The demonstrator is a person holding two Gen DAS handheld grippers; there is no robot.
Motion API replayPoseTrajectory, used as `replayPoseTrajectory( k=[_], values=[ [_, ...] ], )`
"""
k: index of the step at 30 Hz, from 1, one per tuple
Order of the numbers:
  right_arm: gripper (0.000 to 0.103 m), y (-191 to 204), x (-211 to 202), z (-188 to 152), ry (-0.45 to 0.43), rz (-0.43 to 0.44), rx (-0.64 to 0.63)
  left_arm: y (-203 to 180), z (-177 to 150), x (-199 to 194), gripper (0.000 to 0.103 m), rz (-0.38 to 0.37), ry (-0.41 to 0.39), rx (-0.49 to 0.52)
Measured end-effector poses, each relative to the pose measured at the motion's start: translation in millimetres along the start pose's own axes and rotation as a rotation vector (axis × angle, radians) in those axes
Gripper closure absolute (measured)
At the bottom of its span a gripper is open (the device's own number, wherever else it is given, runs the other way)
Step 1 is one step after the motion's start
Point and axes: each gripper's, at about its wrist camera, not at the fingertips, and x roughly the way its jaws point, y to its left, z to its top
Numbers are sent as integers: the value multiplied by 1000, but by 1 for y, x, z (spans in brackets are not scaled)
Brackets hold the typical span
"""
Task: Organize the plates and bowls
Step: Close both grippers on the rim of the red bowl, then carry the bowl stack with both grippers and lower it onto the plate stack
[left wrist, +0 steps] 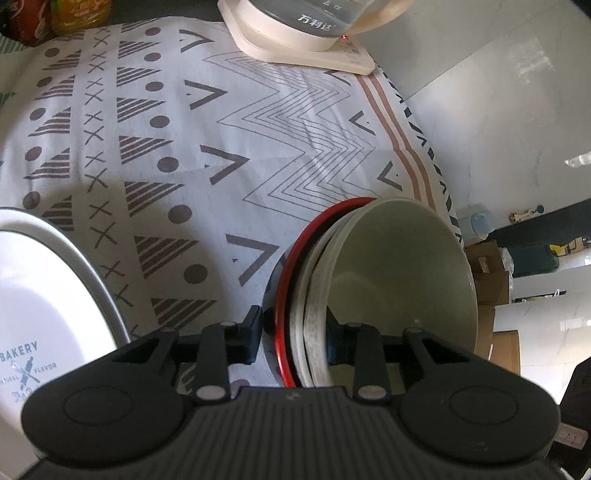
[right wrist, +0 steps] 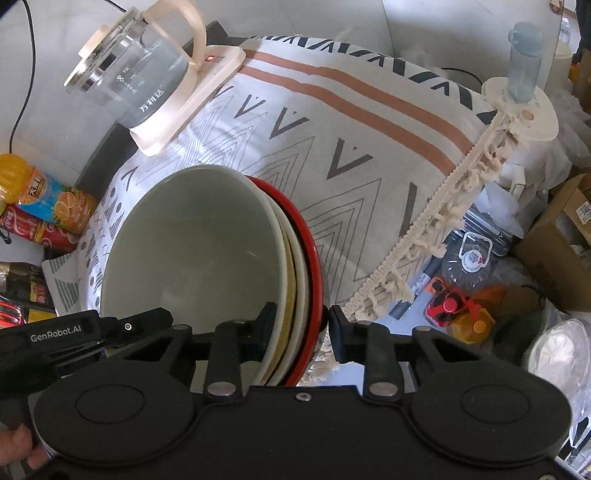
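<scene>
Left wrist view: the left tongs (left wrist: 293,332) are clamped on the rims of a nested bowl stack (left wrist: 369,288), one finger outside the red-rimmed bowl (left wrist: 291,273) and the other inside the pale green bowl (left wrist: 402,266). A speckled white bowl (left wrist: 314,295) sits between those two. The stack is at the right edge of the table, over the patterned cloth (left wrist: 221,140). At near left lies a white plate (left wrist: 48,295) printed "BAKERY". A glass kettle (left wrist: 306,22) on its cream base stands at the far side, with bottles (left wrist: 55,14) at far left.

Right wrist view: the right tongs (right wrist: 301,328) grip the same stack (right wrist: 221,266) on its opposite side, one finger inside the green bowl (right wrist: 192,251), the other outside the red rim (right wrist: 314,254). The left tongs' body (right wrist: 74,336) shows at near left, by the green bowl's rim. The kettle (right wrist: 136,74) stands far left on the cloth (right wrist: 369,140). Drink bottles (right wrist: 48,210) lie at left, and a blue bottle (right wrist: 524,62) stands far right.
</scene>
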Motion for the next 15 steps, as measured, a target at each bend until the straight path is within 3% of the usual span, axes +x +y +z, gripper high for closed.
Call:
replayPoseTrajectory(
  k=[15],
  values=[
    [76,17,-19,-5,-51,16,-43,5,-6,-32,73,-26,-65,-13]
  ],
)
